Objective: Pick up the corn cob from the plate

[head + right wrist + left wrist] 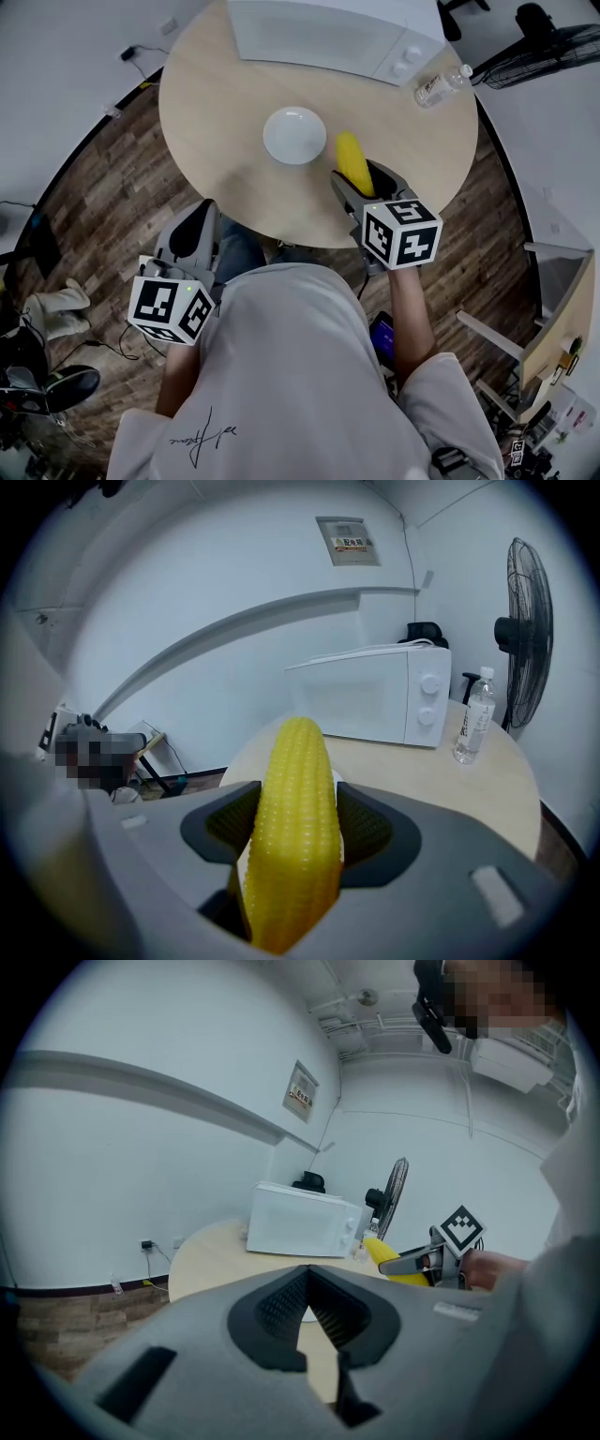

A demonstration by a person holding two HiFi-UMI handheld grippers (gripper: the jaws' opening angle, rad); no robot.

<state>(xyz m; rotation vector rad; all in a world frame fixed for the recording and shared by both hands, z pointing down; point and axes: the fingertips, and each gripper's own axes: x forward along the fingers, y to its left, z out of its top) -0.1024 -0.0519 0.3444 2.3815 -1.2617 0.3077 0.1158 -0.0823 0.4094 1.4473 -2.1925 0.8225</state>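
Yellow corn cob (352,161) clamped in right gripper (364,178), clear of white plate (294,135) on table (216,112); left gripper (195,230) jaws together.

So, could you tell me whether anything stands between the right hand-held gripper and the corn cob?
Nothing visible does. The right hand-held gripper already has the corn cob clamped between its jaws. The head view shows the cob off the empty white plate, just to the plate's right.
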